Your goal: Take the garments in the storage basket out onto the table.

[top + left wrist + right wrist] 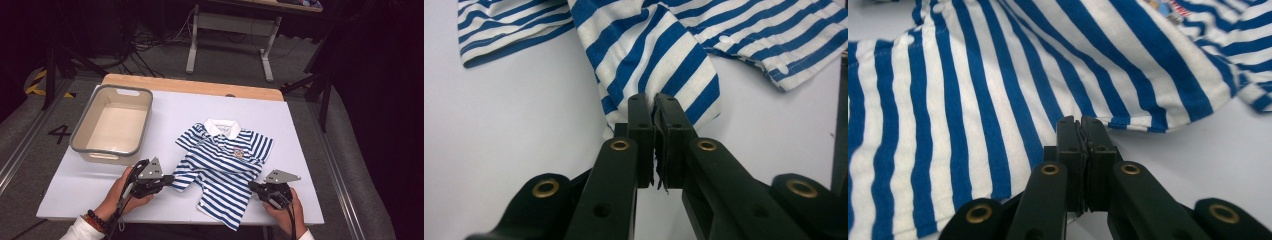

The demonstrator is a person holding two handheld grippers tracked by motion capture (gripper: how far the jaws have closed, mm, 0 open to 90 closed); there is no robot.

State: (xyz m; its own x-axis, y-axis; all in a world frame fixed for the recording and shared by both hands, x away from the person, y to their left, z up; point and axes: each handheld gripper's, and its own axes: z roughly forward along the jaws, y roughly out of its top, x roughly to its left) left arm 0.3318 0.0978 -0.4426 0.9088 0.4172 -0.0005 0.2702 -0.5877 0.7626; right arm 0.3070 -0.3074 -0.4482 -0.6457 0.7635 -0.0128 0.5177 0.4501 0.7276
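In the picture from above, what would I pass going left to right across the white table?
Grey basket → left gripper → striped shirt → right gripper.

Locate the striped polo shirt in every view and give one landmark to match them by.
High view: striped polo shirt lies centre on the white table, right of the grey bin.
Left gripper view: top, its edge meeting the jaws.
Right gripper view: upper left and centre.
Shared landmark: the blue and white stripes.
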